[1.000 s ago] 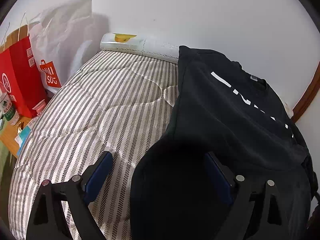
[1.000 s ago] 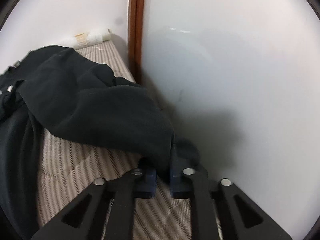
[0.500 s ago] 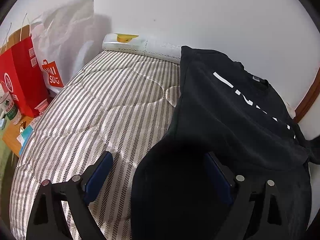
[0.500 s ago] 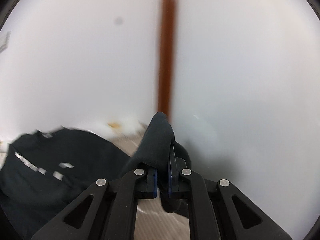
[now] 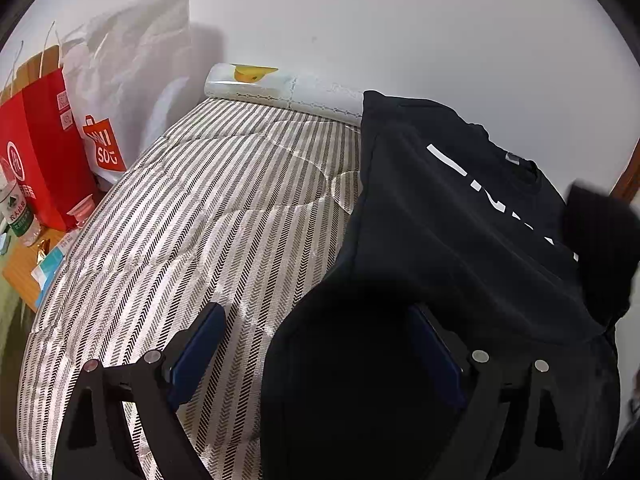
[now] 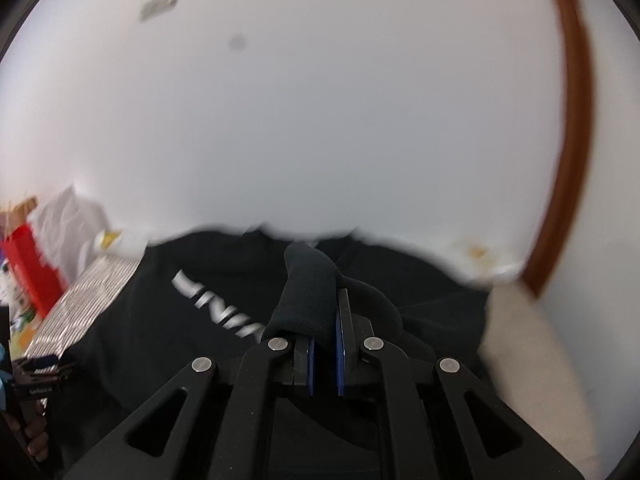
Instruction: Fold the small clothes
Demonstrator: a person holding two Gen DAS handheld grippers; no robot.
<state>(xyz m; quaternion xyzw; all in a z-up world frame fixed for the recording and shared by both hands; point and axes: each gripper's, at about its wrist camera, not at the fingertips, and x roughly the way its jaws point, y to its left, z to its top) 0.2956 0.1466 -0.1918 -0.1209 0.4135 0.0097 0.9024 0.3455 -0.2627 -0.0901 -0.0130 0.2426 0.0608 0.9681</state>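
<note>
Judging the black cotton T-shirt with white lettering [image 5: 460, 216] on the striped quilted bed [image 5: 208, 216] light and limp, we note right hand-held gripper [image 6: 324, 340] clamped on its sleeve, left hand-held gripper [image 5: 316, 344] spread apart astride the hem.

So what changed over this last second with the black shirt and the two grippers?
The right gripper, clamped on the black T-shirt's sleeve, lifted it off the striped mattress and swung it over the shirt's printed front. The left gripper stayed open and still with the hem between its fingers; the red bag is unchanged.
</note>
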